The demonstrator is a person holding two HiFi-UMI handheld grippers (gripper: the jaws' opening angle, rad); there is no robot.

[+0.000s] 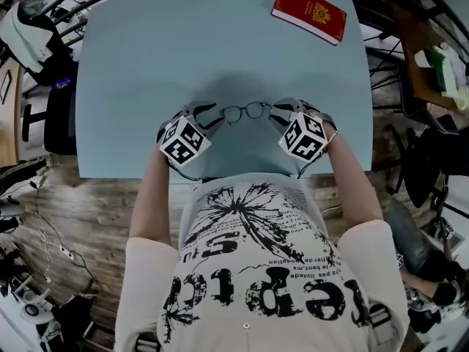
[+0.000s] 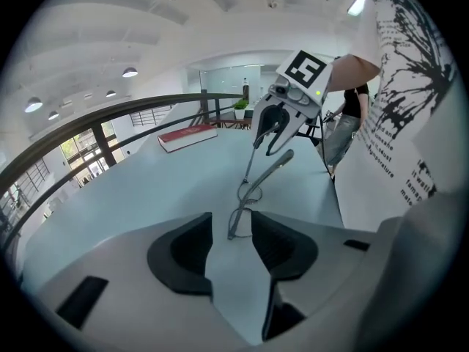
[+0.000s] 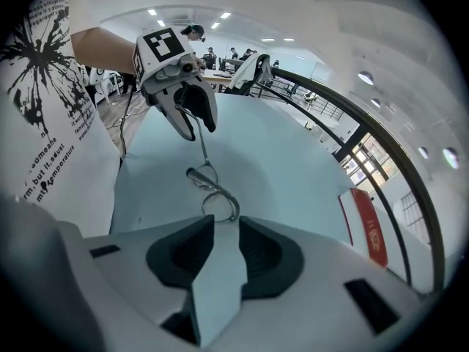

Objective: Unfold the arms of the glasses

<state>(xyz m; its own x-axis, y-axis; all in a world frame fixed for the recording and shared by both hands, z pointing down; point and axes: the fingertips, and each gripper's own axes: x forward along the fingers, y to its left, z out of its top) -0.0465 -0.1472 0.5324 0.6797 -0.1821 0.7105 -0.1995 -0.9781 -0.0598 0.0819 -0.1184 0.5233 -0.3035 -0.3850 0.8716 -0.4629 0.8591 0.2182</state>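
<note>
The glasses [image 1: 245,112] lie on the pale blue table [image 1: 146,64], near its front edge and just ahead of the person, with the lens front running crosswise between the two grippers. The left gripper [image 1: 210,116] sits at one end of the frame and the right gripper [image 1: 283,114] at the other. Both point down at the table with their jaws released. In the left gripper view the pads stand apart and the frame's end [image 2: 245,191] lies in the gap at their tips, unclamped. In the right gripper view a lens rim [image 3: 212,186] sits just in front of spread pads that do not press on it. One thick arm angles out from the frame toward the person. Whether both arms are swung fully open I cannot tell, since the wire is thin and partly hidden behind the grippers. This looks like a let-go point in the unfolding, either between arms or at the end of it. If an arm is not yet open, the next move calls for one gripper to pin the frame by its end while the other nips the arm's tip and swings it out gently about the hinge. Pinching a lens or twisting the thin bridge is the risk. A red book [image 1: 309,12] lies at the far right corner, well apart, and nothing on the table blocks the work. Dark chairs and railing stand beyond the table's edges.
</note>
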